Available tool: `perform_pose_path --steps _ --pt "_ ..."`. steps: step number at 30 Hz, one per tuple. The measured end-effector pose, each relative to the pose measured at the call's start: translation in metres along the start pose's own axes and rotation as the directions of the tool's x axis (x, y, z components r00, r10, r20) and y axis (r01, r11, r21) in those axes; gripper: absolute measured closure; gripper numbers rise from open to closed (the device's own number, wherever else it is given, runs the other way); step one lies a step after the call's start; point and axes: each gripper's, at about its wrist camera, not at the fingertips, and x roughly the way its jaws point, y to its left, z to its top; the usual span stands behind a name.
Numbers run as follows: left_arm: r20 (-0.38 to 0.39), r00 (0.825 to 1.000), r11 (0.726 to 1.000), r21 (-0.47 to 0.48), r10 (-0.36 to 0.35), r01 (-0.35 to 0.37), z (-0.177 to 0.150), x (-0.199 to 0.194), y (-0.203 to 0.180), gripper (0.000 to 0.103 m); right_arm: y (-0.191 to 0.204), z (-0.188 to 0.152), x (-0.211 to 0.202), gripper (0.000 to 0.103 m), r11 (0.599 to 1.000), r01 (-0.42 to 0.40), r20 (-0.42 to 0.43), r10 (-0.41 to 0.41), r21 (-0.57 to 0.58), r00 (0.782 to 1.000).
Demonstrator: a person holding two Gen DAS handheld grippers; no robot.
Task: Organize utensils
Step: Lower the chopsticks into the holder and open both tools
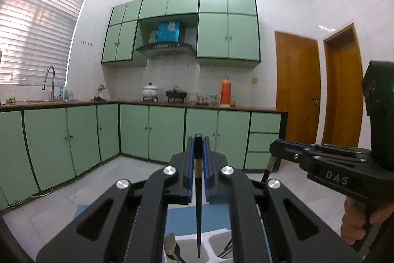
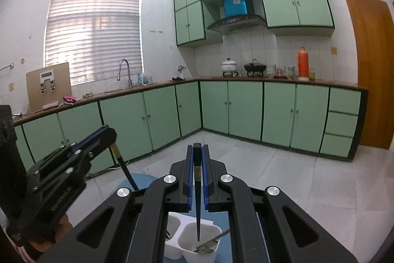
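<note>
The left gripper (image 1: 198, 149) is clenched on a black chopstick (image 1: 198, 208). The right gripper (image 2: 197, 157) is clenched on another chopstick (image 2: 197, 213). Each stick is pinched near its thick top end, with only a short bit poking up past the fingers. The long thin end hangs down. I think they are held this way so the points can go into a cup first.

Under the grippers stands a white holder (image 2: 209, 231) with more than one cup. It sits on a blue mat (image 1: 182, 218). In the left wrist view a spoon (image 1: 171, 248) rests in one cup and what may be fork tines (image 1: 227, 249) lean in the next one. In the right wrist view a cup holds round metal spoon ends (image 2: 205, 249). So like things seem to go together, each kind in its own cup.

Both sticks hang above the holder, and I cannot tell if their tips are in a cup yet. The right stick's point looks lined up over the spoon cup, but the wide lens bends things, so I am not sure.

The two grippers are side by side, near each other but not touching. A hand (image 1: 357, 221) holds the right one by its grip. Carrying one stick in each gripper may be a way to move the pair at once.
</note>
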Motion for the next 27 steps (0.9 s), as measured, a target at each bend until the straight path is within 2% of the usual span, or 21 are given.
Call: perform_pose_path --steps 6,15,20,27 --pt "-0.074 0.997 1.0 -0.009 0.009 -0.009 -0.03 0.024 0.012 0.097 -0.016 -0.025 0.028 0.097 0.999 0.005 -0.05 -0.003 0.044 0.999" --pt "-0.151 0.988 1.0 -0.012 0.008 -0.01 -0.061 0.037 0.024 0.097 -0.025 -0.048 0.046 0.097 0.998 -0.004 -0.091 0.009 0.063 0.996" --pt "-0.174 0.984 1.0 -0.013 0.021 -0.024 -0.07 0.038 0.03 0.097 -0.024 -0.059 0.054 0.096 0.998 -0.006 -0.12 0.013 0.065 0.993" --pt "-0.186 0.982 1.0 -0.014 0.024 -0.028 -0.07 0.035 0.031 0.097 -0.02 -0.06 0.056 0.096 0.999 0.002 -0.115 0.003 0.043 0.993"
